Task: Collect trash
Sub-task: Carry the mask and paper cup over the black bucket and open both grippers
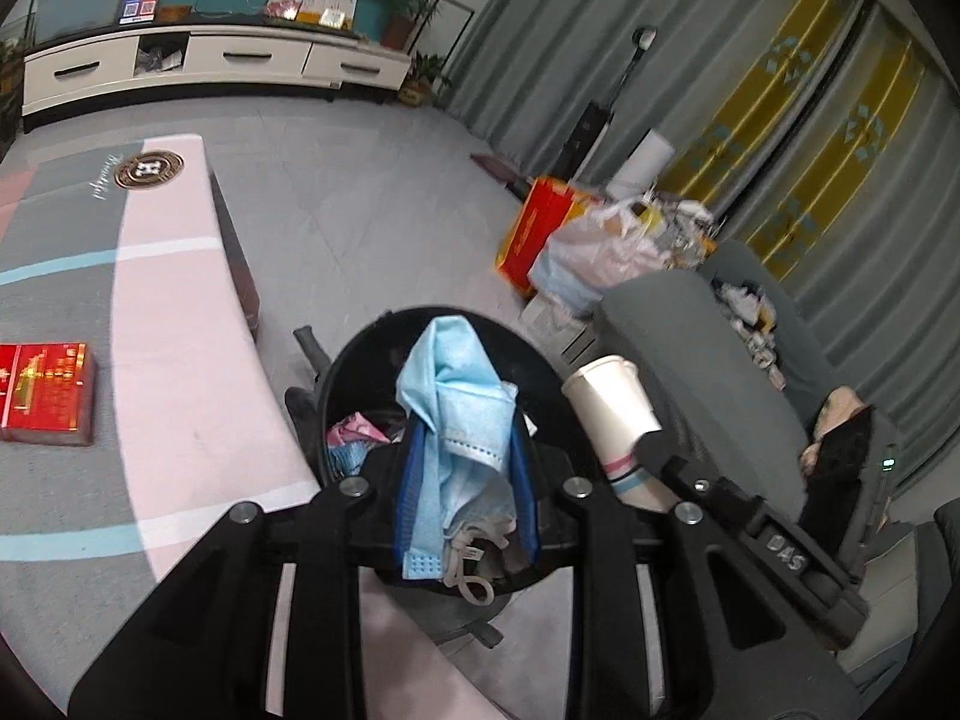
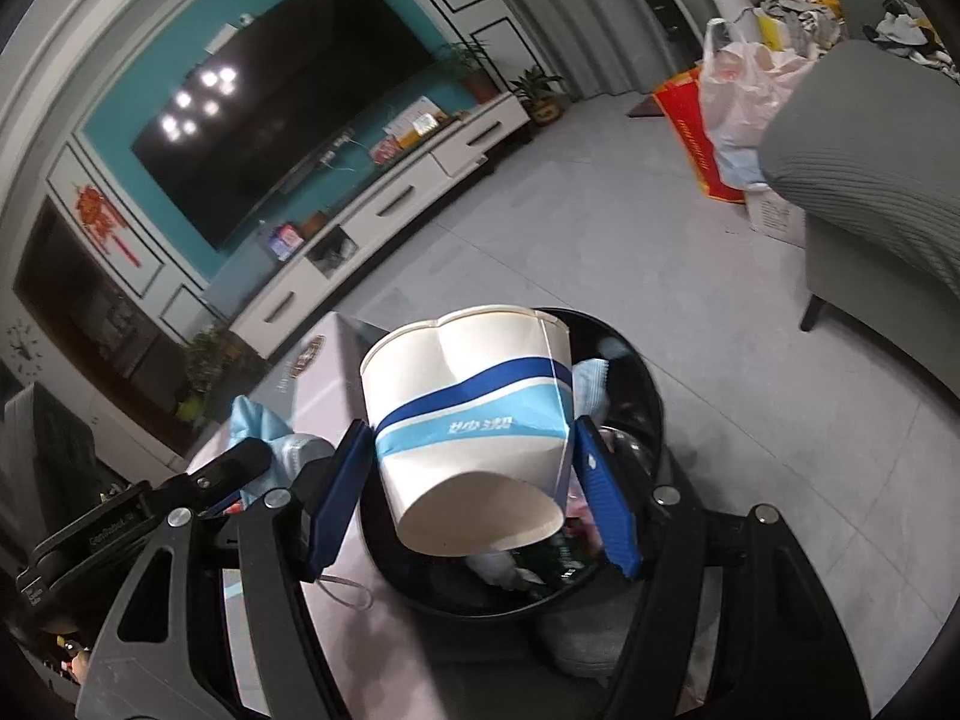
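1. Pinching a crumpled blue face mask [image 1: 459, 420], our left gripper [image 1: 465, 480] hangs narrow above the black bin [image 1: 540, 360].
2. Our right gripper [image 2: 474, 480] clamps a dented paper cup [image 2: 474, 420] over that bin, which holds mixed wrappers.

blue face mask [image 1: 459, 414]: crumpled, over black bin [image 1: 543, 360] | paper cup [image 2: 474, 420]: dented, tilted, over bin
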`<state>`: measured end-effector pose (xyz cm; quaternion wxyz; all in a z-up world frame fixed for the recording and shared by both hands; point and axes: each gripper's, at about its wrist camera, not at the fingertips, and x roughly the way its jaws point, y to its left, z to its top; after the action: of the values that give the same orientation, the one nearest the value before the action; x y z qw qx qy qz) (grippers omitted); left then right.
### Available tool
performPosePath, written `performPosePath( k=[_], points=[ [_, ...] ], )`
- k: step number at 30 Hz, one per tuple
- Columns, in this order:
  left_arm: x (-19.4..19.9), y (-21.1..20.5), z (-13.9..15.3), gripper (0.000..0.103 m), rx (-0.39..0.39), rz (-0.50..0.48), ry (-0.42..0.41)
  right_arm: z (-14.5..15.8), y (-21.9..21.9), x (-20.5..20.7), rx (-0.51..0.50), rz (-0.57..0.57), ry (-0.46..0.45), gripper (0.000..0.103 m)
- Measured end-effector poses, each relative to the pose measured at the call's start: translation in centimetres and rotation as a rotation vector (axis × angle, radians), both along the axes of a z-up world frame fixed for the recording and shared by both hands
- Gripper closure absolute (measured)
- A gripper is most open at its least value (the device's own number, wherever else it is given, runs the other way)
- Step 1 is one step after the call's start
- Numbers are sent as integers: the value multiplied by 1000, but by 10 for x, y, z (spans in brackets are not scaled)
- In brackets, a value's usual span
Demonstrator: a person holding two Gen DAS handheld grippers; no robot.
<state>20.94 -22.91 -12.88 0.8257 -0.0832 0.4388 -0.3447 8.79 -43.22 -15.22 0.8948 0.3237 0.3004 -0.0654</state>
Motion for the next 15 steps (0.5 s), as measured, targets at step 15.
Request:
performPosePath(
  k=[15],
  points=[
    [16, -36, -34, 48, 83, -12, 37, -24, -9, 10, 36, -17, 94, 35]
  ],
)
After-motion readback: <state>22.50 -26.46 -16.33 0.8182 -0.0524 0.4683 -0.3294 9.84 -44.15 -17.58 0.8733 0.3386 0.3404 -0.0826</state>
